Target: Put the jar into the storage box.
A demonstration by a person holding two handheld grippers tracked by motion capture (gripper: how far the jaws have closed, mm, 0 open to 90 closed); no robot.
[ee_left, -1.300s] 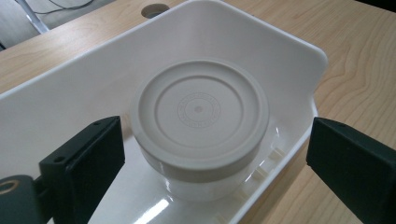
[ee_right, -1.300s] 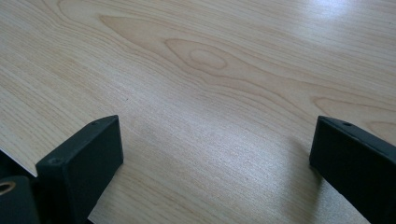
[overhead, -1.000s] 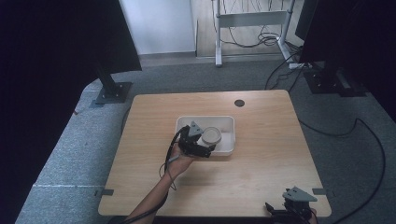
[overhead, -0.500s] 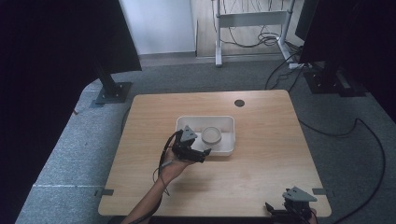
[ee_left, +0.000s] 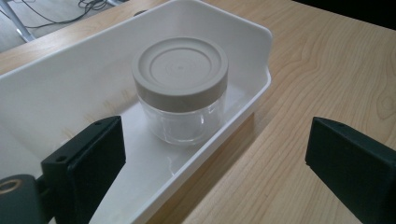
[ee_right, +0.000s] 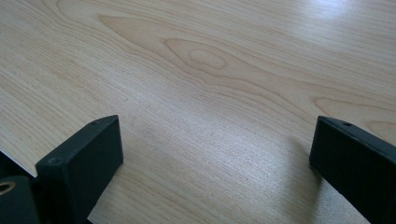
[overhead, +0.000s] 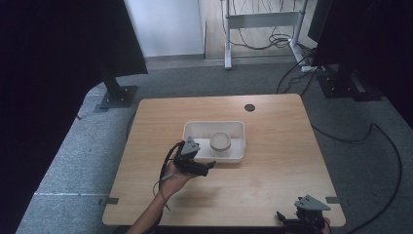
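A clear jar with a beige screw lid point(overhead: 220, 143) point(ee_left: 180, 88) stands upright inside a white rectangular tray point(overhead: 195, 130) point(ee_left: 56, 93) at the table's middle. My left gripper point(overhead: 203, 168) point(ee_left: 210, 163) is open just off the tray's near-left corner, its jaws wide apart with nothing between them, the jar a short way beyond. My right gripper point(overhead: 292, 223) point(ee_right: 215, 172) rests open at the table's near-right corner, with bare wood between its jaws.
The wooden table point(overhead: 277, 180) has a round cable hole point(overhead: 250, 107) at the back. Black stands point(overhead: 117, 95) and cables point(overhead: 380, 141) sit on the grey floor around it. A desk frame point(overhead: 258, 29) stands behind.
My left gripper has drawn back from over the tray toward the near left, leaving the jar standing in the tray. The right gripper has stayed still.
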